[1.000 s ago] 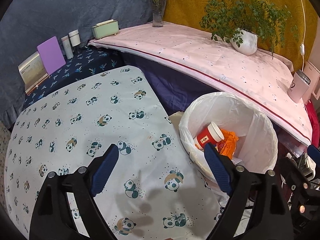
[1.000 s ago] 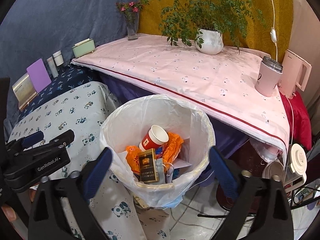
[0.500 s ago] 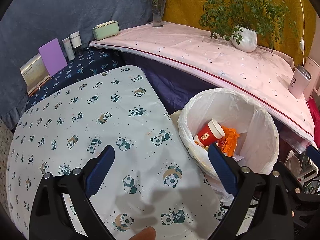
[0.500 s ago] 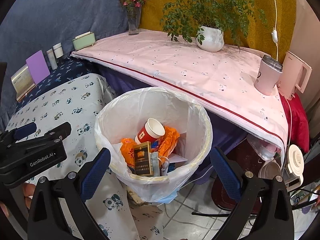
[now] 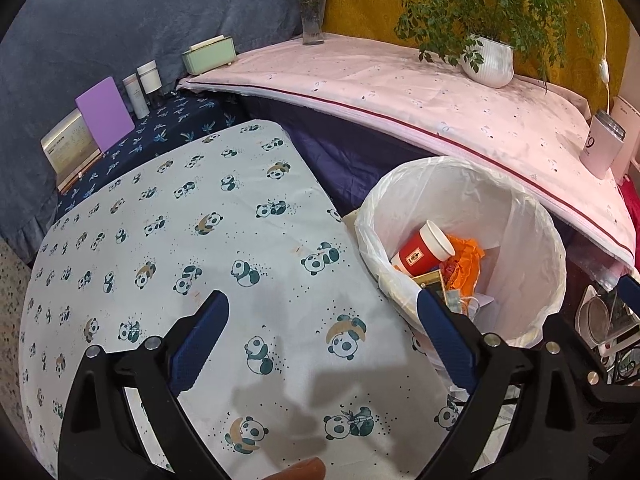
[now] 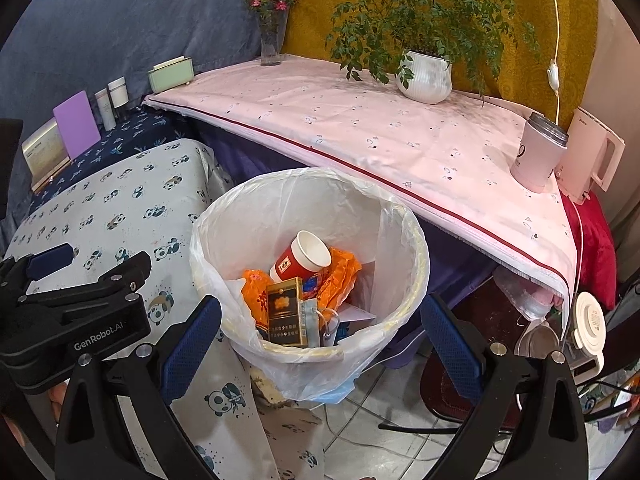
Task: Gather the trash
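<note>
A bin lined with a white bag (image 6: pixel 400 216) stands on the floor beside the panda-print table (image 5: pixel 160 240); it also shows in the left wrist view (image 5: pixel 532 240). Inside lie a red paper cup (image 6: pixel 300 260), orange wrappers (image 6: pixel 256 292) and a dark cigarette pack (image 6: pixel 285 312). The cup also shows in the left wrist view (image 5: pixel 420 252). My left gripper (image 5: pixel 320 340) is open and empty above the table's panda cloth. My right gripper (image 6: pixel 320 340) is open and empty just above the bin's near rim. The left gripper's body (image 6: pixel 80 312) shows at the right wrist view's left.
A pink-clothed table (image 6: pixel 360 120) behind the bin holds a potted plant (image 6: pixel 424 76), a flower vase (image 6: pixel 272 40), a pink tumbler (image 6: pixel 536 156) and a kettle (image 6: pixel 592 156). A green box (image 5: pixel 208 54), bottles (image 5: pixel 144 84) and a purple board (image 5: pixel 104 114) stand at the back left.
Both grippers have pulled back and risen slightly, so the bin sits a little farther ahead in both views. Both stay open and empty.
</note>
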The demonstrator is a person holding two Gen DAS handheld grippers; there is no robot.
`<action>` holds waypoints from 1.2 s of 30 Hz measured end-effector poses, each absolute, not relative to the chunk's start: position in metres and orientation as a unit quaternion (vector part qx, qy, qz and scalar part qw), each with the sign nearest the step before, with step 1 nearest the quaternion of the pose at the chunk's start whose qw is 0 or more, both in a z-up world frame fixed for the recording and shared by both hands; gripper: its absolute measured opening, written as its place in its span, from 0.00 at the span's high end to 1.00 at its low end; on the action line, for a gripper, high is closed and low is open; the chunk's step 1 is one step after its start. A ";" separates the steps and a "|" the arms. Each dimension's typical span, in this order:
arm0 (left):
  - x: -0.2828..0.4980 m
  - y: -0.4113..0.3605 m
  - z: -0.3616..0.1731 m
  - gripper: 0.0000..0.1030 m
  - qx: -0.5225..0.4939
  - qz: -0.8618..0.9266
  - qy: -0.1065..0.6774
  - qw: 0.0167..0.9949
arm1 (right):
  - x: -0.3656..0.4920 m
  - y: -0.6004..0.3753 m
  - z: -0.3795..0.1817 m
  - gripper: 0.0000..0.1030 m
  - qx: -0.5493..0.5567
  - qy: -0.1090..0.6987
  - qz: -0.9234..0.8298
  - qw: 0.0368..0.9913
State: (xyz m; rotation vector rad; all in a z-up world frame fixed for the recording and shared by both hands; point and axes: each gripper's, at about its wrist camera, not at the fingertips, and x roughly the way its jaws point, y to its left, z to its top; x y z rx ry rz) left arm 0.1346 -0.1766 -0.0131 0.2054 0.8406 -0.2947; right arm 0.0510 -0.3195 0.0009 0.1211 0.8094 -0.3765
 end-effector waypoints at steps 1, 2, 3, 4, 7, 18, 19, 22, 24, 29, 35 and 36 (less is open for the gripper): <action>0.135 -0.176 -0.013 0.12 0.097 -0.142 0.407 0.897 | 0.050 -0.319 0.000 0.06 0.057 0.391 -0.183 0.900; 0.134 -0.175 -0.014 0.12 0.097 -0.141 0.407 0.897 | 0.050 -0.318 0.000 0.06 0.055 0.391 -0.184 0.900; 0.134 -0.175 -0.014 0.12 0.095 -0.142 0.408 0.897 | 0.049 -0.318 0.000 0.06 0.055 0.391 -0.184 0.900; 0.134 -0.175 -0.014 0.12 0.094 -0.143 0.408 0.897 | 0.049 -0.319 0.000 0.06 0.056 0.392 -0.185 0.900; 0.132 -0.174 -0.014 0.12 0.093 -0.146 0.409 0.896 | 0.047 -0.320 -0.001 0.06 0.058 0.392 -0.187 0.899; 0.125 -0.174 -0.015 0.12 0.105 -0.132 0.407 0.898 | 0.041 -0.320 -0.005 0.07 0.058 0.397 -0.191 0.896; 0.125 -0.173 -0.015 0.12 0.104 -0.133 0.408 0.898 | 0.040 -0.320 -0.006 0.06 0.058 0.397 -0.191 0.896; 0.122 -0.173 -0.015 0.12 0.107 -0.136 0.406 0.897 | 0.039 -0.319 -0.006 0.07 0.056 0.398 -0.192 0.895; 0.121 -0.173 -0.015 0.12 0.107 -0.139 0.407 0.896 | 0.039 -0.319 -0.007 0.06 0.057 0.399 -0.192 0.895; 0.122 -0.173 -0.016 0.12 0.104 -0.145 0.411 0.894 | 0.037 -0.318 -0.008 0.06 0.056 0.400 -0.192 0.894; 0.122 -0.170 -0.016 0.12 0.094 -0.149 0.412 0.894 | 0.036 -0.318 -0.008 0.07 0.055 0.400 -0.194 0.894; 0.122 -0.170 -0.016 0.12 0.094 -0.150 0.412 0.894 | 0.036 -0.317 -0.008 0.07 0.055 0.400 -0.194 0.894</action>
